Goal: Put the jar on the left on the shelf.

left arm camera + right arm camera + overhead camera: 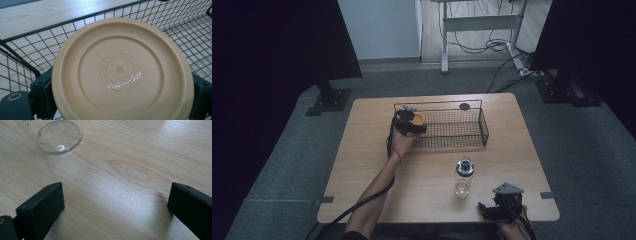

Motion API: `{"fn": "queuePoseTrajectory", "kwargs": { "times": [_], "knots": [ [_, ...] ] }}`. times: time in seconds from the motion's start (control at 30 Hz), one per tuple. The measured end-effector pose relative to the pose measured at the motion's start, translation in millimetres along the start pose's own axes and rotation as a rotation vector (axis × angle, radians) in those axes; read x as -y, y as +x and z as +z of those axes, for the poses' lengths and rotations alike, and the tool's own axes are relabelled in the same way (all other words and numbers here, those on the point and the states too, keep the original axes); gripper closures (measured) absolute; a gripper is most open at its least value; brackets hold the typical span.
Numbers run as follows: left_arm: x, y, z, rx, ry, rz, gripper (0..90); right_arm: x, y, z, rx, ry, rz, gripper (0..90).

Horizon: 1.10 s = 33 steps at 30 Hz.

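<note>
From the high view my left gripper [410, 123] carries the round tan plastic lid [417, 119] over the black wire basket's [484, 131] near-left corner for dropping in; its own view shows both jaws clamped on that lid's [122, 72] rim, while the right gripper [115, 205] idles wide apart, the clear glass bottle [59, 136] just ahead.

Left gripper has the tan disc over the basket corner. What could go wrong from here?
1. The disc is held only at its edges by the left gripper; a smooth round rim might slip or tilt before it is down.
2. It sits close to the basket wall, so lowering could catch the wire rim.
3. The bottle stands just ahead of the open right gripper; a careless forward move could topple it.
</note>
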State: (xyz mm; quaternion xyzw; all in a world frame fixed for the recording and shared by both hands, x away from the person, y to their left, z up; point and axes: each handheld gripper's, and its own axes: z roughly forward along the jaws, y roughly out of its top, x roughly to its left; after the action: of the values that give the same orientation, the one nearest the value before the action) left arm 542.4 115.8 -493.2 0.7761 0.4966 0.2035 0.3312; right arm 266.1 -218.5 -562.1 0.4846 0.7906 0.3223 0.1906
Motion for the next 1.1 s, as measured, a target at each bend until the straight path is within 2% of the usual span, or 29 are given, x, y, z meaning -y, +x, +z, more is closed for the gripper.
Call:
{"fn": "queuePoseTrajectory", "kwargs": {
  "times": [0.17,0.33,0.9,1.1],
  "knots": [
    [0.9,-0.7,1.7,-0.003,0.007,-0.005,9.8,0.0,0.0,0.0,0.0,0.0,0.0,0.2],
    [1.9,-2.9,1.6,-0.026,0.015,-0.001,9.8,0.0,0.0,0.0,0.0,0.0,0.0,0.1],
    [7.6,-5.2,6.4,-0.006,0.045,-0.024,9.7,0.1,0.1,0.0,-0.001,0.0,-0.001,0.1],
    [7.4,-6.1,6.5,-0.009,0.049,-0.018,9.6,0.1,0.2,0.0,-0.002,0.0,-0.002,0.2]
  ]
}}
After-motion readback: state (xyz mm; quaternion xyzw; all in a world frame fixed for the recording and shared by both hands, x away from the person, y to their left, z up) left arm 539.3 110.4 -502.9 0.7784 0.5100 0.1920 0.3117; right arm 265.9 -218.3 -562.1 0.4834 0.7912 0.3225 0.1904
